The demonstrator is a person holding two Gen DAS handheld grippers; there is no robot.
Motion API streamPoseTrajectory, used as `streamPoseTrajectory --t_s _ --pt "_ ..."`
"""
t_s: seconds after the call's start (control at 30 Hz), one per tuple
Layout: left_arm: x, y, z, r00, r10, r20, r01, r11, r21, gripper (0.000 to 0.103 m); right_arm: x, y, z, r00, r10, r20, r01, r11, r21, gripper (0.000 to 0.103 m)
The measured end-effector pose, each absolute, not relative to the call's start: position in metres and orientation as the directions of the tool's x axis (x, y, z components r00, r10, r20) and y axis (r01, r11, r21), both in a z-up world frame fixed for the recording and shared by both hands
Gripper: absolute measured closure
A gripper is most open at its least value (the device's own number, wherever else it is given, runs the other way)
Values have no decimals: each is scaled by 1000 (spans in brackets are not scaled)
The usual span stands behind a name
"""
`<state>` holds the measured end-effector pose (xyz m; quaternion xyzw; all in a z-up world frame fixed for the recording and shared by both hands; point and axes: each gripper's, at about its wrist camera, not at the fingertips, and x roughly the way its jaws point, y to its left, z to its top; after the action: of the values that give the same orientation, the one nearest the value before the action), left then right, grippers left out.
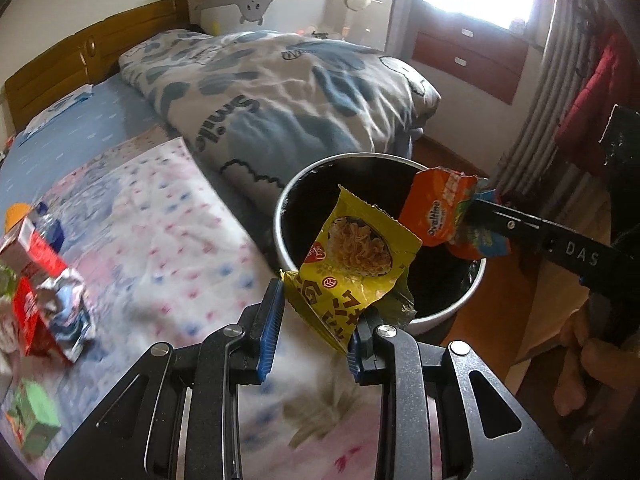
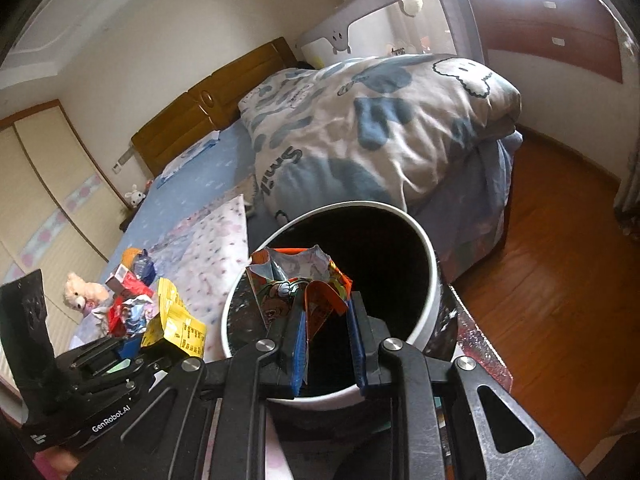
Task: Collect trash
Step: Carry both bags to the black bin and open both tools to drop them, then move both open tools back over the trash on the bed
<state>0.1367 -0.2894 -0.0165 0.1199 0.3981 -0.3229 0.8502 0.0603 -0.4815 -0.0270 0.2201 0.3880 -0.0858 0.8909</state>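
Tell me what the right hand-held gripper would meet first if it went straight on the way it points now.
Probably the dark inside of the round white trash bin. The right hand-held gripper points over the bin's near rim into its mouth, with the crumpled orange snack wrapper between its fingers. Depth is unclear.

Bed with light blue sheet (image 1: 60,148), brown wooden headboard (image 1: 100,40) at the far end. Folded white-and-blue quilt printed "Smile" (image 1: 280,92) piled on the bed's right half. Pale floral cloth (image 1: 160,220) spread flat on the near part of the sheet. Grey bed rail with cartoon face (image 1: 256,4) behind the quilt. Reddish-brown drawer unit (image 1: 472,56) by the bright window. Glossy wood floor (image 2: 560,280). Cream teddy bear (image 2: 80,296) on the bed's left edge; small white plush rabbit (image 2: 135,196) beside the headboard.
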Motion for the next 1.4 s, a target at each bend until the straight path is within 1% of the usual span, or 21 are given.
streamPoseTrajectory --t_s 0.1,0.23,0.33,0.37,0.4,0.43,0.47,0.5,0.53,0.6,0.77,0.83,0.87,0.93,1.13,1.3,1.4 --pt "143 -299 -19 462 -448 -765 649 759 -52 74 64 -486 -30 673 16 -739 325 891 316 84" --pt "152 -311 -23 458 -438 -774 652 757 -43 74 72 -491 -34 656 23 -755 321 896 306 83" --pt "159 -319 -26 448 -435 -781 657 753 -42 73 79 -495 -37 643 21 -765 322 900 295 80" --pt "160 -321 -27 443 -431 -786 658 752 -41 67 81 -497 -38 637 18 -771 322 902 288 80" --pt "162 -323 -28 439 -426 -791 656 753 -42 56 84 -498 -40 628 17 -778 322 905 280 77" --pt "162 -323 -28 442 -426 -790 654 755 -42 51 86 -499 -41 622 14 -783 325 905 275 71" --pt "163 -323 -28 444 -426 -788 653 756 -41 44 87 -501 -41 622 13 -783 327 904 275 70" --pt "163 -322 -28 446 -425 -787 651 758 -41 40 88 -502 -41 622 14 -783 328 903 276 68" --pt "162 -322 -28 447 -425 -787 649 759 -41 40 89 -503 -41 621 14 -784 329 903 277 60" --pt "162 -319 -27 452 -425 -784 646 763 -41 39 88 -504 -40 626 9 -780 333 901 278 53" --pt "154 -303 -25 463 -435 -772 627 776 -61 35 80 -504 -36 648 8 -761 340 892 299 52" --pt "148 -293 -24 472 -439 -765 617 784 -69 34 76 -500 -34 659 11 -752 340 888 311 43" --pt "145 -288 -24 478 -438 -761 610 789 -71 32 74 -497 -33 665 14 -747 339 886 318 40" --pt "138 -275 -23 495 -435 -753 593 802 -74 31 69 -490 -31 680 21 -733 333 881 335 28" --pt "122 -232 -18 547 -425 -721 531 842 -93 26 56 -461 -23 724 55 -688 302 871 387 21" --pt "112 -195 -17 577 -407 -708 486 868 -103 25 54 -430 -24 731 102 -675 257 875 410 19" --pt "108 -175 -18 587 -396 -706 459 881 -113 24 56 -411 -26 724 136 -676 223 881 416 10"
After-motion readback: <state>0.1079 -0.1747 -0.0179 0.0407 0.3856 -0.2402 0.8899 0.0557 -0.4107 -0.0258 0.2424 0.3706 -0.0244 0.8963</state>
